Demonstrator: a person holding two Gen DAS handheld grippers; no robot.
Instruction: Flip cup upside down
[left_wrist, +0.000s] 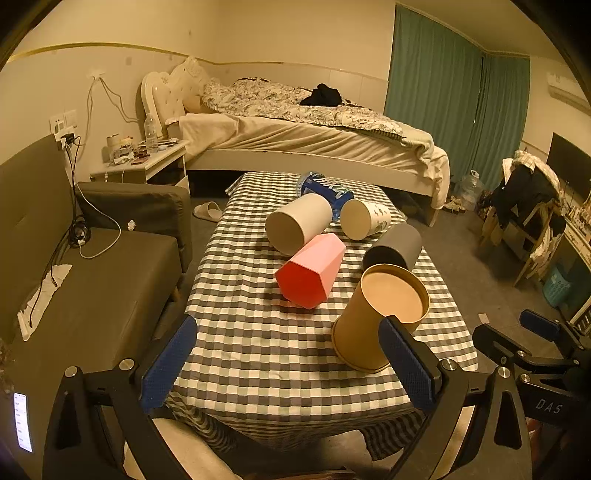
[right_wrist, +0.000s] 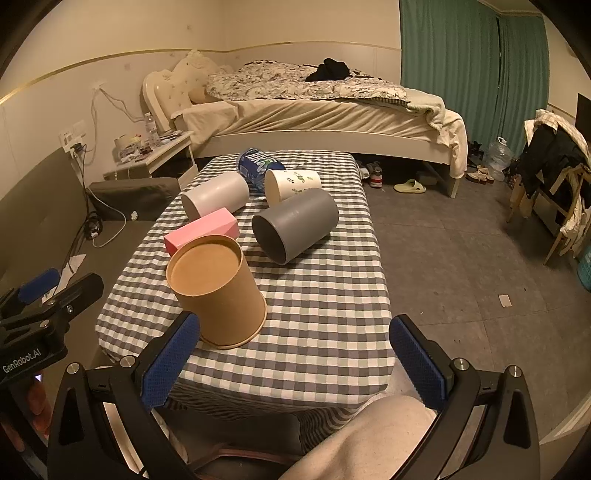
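A brown paper cup (left_wrist: 373, 321) stands upside down, base up, near the front of the checkered table (left_wrist: 258, 354); it also shows in the right wrist view (right_wrist: 218, 295). Behind it lie on their sides a pink hexagonal cup (left_wrist: 312, 271), a white cup (left_wrist: 297, 227), a grey cup (right_wrist: 293, 227) and a cream leaf-print cup (right_wrist: 291, 184). My left gripper (left_wrist: 288, 365) is open and empty, its right finger just in front of the brown cup. My right gripper (right_wrist: 295, 365) is open and empty, to the right of the brown cup.
A blue-labelled water bottle (left_wrist: 325, 190) lies at the table's far end. A dark sofa (left_wrist: 85, 280) flanks the table's left side. A bed (left_wrist: 295, 125) and nightstand (left_wrist: 147, 162) stand behind. A chair with clothes (right_wrist: 554, 173) is at the right.
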